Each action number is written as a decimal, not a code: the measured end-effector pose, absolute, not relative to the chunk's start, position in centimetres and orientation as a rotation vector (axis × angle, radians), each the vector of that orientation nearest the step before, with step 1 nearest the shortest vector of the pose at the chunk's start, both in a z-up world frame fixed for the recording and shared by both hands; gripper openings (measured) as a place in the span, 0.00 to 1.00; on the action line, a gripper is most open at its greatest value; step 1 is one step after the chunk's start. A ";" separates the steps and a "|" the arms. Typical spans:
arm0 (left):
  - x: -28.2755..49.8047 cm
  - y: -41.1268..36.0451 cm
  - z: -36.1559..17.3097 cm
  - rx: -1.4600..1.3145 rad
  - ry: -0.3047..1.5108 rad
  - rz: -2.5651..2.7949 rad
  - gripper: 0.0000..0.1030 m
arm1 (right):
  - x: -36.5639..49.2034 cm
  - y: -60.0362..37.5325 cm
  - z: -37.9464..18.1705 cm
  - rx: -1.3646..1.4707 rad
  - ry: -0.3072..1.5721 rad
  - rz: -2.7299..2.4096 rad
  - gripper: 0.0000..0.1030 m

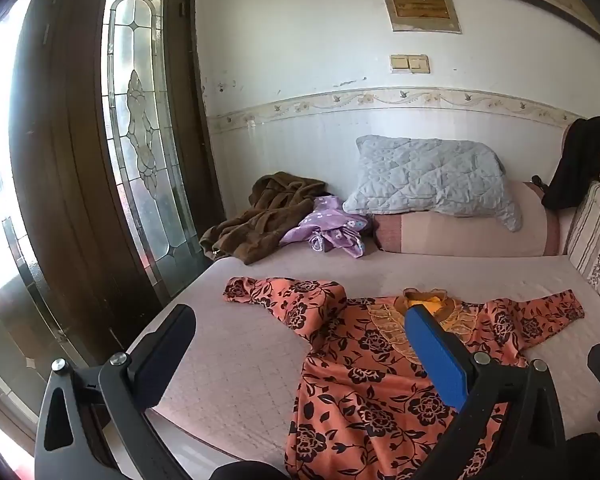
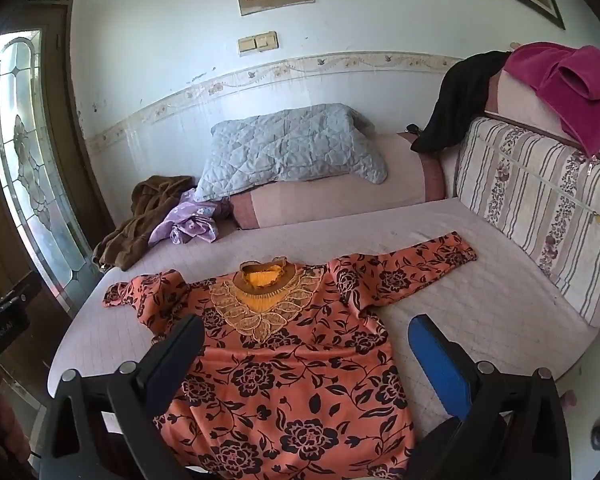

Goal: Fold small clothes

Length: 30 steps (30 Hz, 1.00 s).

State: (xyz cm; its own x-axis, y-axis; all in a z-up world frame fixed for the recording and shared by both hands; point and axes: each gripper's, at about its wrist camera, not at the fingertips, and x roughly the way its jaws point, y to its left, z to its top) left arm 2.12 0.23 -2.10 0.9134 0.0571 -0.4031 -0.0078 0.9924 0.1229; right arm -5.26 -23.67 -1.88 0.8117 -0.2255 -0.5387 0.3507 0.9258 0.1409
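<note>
An orange top with black flowers [image 1: 380, 380] [image 2: 292, 368] lies spread flat on the pale pink bed cover [image 1: 236, 364] [image 2: 476, 304], both sleeves stretched out sideways and its yellow collar away from me. My left gripper [image 1: 300, 320] hovers open above the top's left side, its blue pad over the collar area. My right gripper [image 2: 306, 330] also stands open, above the garment's chest, nothing between its fingers. Neither gripper touches the cloth.
A brown robe [image 1: 260, 220] [image 2: 140, 216] and a crumpled purple garment [image 1: 332, 230] [image 2: 188, 220] lie at the bed's far left. A grey quilted pillow [image 1: 432, 176] [image 2: 288, 152] rests on a bolster. A striped cushion [image 2: 540, 224], black cloth [image 2: 456, 96] and magenta cloth [image 2: 572, 84] line the right. A glass-panelled door [image 1: 132, 152] stands left.
</note>
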 end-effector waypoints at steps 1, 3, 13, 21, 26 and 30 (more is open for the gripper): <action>2.1 0.3 -2.1 0.118 0.417 0.037 1.00 | -5.2 -23.6 -2.0 0.240 0.544 -0.309 1.00; 2.2 0.4 -2.0 0.116 0.416 0.037 1.00 | -5.0 -23.4 -2.2 0.237 0.546 -0.307 1.00; 2.3 0.4 -2.3 0.120 0.425 0.025 1.00 | -4.9 -23.7 -2.1 0.244 0.555 -0.302 1.00; 2.4 -0.3 -2.5 0.124 0.431 0.021 1.00 | -4.7 -23.9 -2.3 0.246 0.548 -0.311 1.00; 2.6 -0.7 -2.7 0.129 0.434 0.017 1.00 | -4.6 -24.2 -2.6 0.248 0.554 -0.314 1.00; 2.8 -0.9 -2.8 0.133 0.440 0.016 1.00 | -4.5 -24.2 -2.6 0.251 0.550 -0.314 1.00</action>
